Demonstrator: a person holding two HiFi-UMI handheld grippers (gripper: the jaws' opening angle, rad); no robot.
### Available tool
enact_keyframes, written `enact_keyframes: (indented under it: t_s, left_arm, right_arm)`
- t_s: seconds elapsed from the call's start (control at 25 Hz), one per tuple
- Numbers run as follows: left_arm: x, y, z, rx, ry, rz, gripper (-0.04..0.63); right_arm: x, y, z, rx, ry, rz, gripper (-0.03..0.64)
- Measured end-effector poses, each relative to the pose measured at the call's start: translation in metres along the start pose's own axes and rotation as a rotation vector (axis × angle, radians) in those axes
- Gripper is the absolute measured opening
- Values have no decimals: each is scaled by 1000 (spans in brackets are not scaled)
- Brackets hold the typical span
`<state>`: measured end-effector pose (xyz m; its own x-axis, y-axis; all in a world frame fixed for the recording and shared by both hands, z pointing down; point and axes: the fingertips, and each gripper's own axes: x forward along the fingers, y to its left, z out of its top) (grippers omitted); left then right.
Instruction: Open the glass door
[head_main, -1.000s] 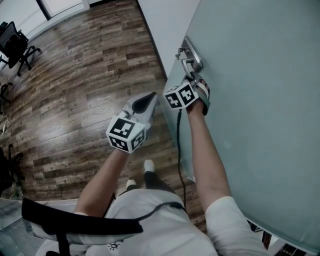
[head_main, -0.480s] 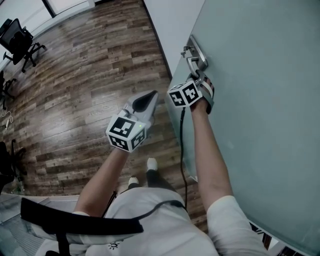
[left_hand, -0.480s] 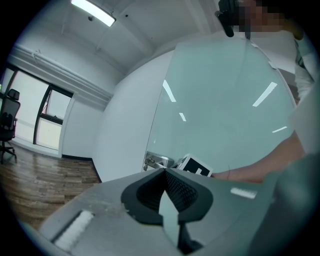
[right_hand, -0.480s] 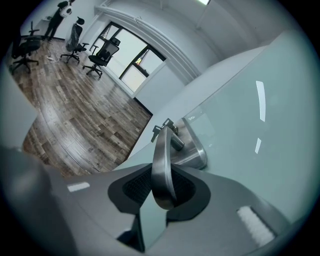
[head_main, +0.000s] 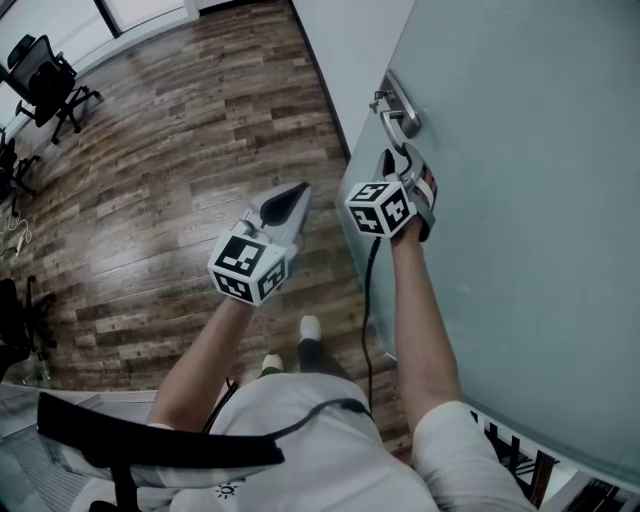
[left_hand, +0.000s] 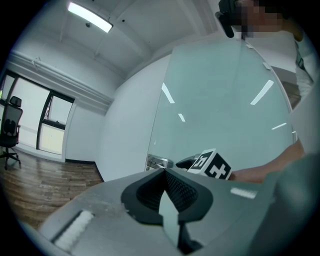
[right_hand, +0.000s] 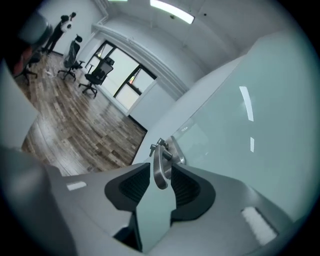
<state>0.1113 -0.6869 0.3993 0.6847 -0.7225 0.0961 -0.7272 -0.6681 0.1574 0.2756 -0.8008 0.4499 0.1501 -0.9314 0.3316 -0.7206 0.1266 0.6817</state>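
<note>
Nearest in the head view are the person's white shirt and two bare forearms, with a black cable running beside the right forearm. The left claw hangs over the wood floor, well to the left of the door handle and lower in the picture. Its own view shows the two ribbed pads pressed together with nothing between them, which the head view cannot settle. That same view looks across at the right claw's marker cube, just right of the handle.

The right claw sits just below the handle in the head view, where its tips are hard to tell from the metal. The right gripper view is plainer. The jaws have just been opening and stand apart, and the silver lever shows in the gap between the pads, touching neither as far as can be seen. That view alone shows the handle's plate on the glass and a small key-like piece just left of it.

The frosted glass door fills everything right of the handle, which sits near the door's left edge. A white wall lies beyond that edge. Far past the handle, the right gripper view shows office chairs by a window, and only the left gripper view shows a ceiling light
</note>
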Motion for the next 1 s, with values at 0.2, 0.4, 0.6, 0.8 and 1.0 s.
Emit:
enact_keyframes:
  t_s: [0.2, 0.4, 0.6, 0.8, 1.0]
  left_arm:
    - [-33, -11, 8, 14, -20, 3, 2]
    - [-84, -14, 9, 25, -38, 19, 2]
    - [-143, -20, 11, 24, -54, 33, 2]
    - [-199, -35, 8, 29, -67, 21, 2]
    - [-237, -62, 2, 8, -79, -9, 2]
  right_arm:
    - [-64, 22, 26, 200, -138, 100, 23]
    - [-142, 74, 47, 461, -229, 314, 9]
    - [-232, 111, 55, 701, -294, 493, 9]
    - [-308, 130, 49, 760, -316, 513, 9]
    - [-367, 138, 26, 791, -320, 504, 9]
